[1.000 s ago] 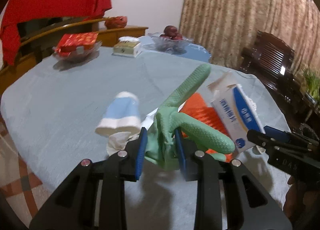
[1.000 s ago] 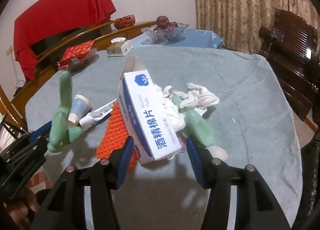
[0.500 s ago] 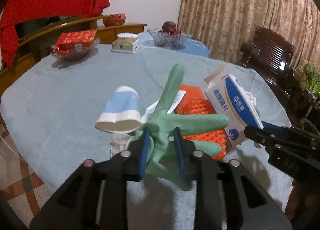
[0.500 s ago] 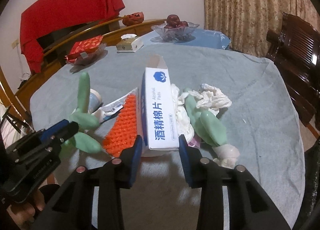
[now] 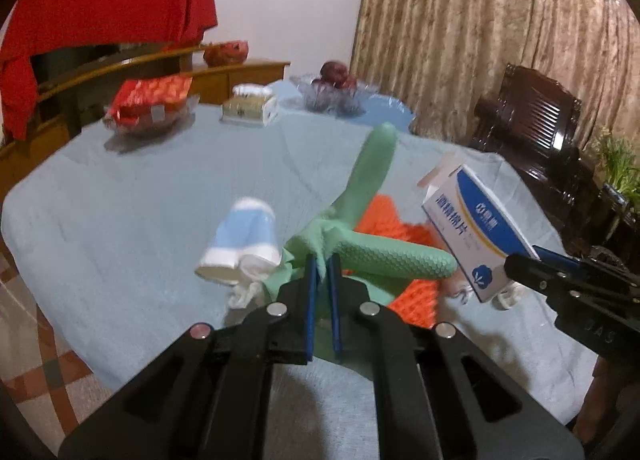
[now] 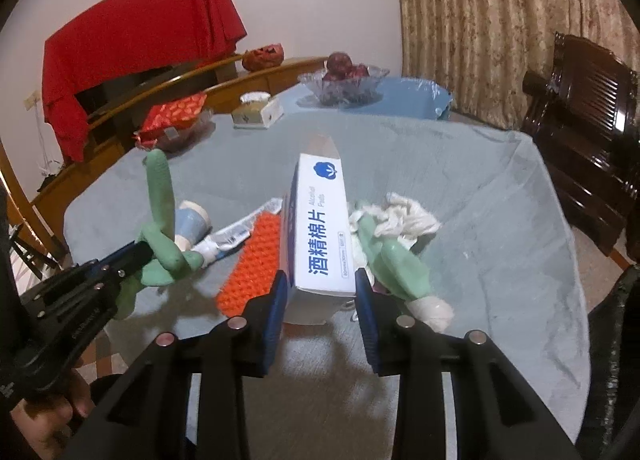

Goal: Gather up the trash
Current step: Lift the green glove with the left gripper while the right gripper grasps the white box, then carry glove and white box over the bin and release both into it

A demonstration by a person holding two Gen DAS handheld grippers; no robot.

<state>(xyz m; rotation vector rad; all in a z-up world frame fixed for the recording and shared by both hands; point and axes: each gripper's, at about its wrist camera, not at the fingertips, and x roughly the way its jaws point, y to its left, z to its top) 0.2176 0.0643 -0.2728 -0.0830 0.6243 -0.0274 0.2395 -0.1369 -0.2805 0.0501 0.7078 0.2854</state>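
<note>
My left gripper (image 5: 322,269) is shut on a green rubber glove (image 5: 372,196), held above the table; it also shows in the right wrist view (image 6: 160,220). My right gripper (image 6: 320,288) is shut on a white and blue alcohol-pad box (image 6: 320,228), lifted off the table, also seen in the left wrist view (image 5: 476,236). On the table lie a crushed blue paper cup (image 5: 244,240), an orange spiky mat (image 6: 252,264), a flat wrapper (image 6: 236,232), a second green glove (image 6: 396,260) and crumpled white tissue (image 6: 404,216).
The round table has a grey-blue cloth (image 5: 140,196). At its far side stand a red snack bag in a dish (image 5: 152,104), a tissue box (image 5: 252,108) and a glass fruit bowl (image 5: 336,92). A dark wooden chair (image 6: 588,132) stands at the right.
My left jaws have closed tightly on the green glove and lifted it. My right jaws have closed on the box, which turned upright and rose off the table.
</note>
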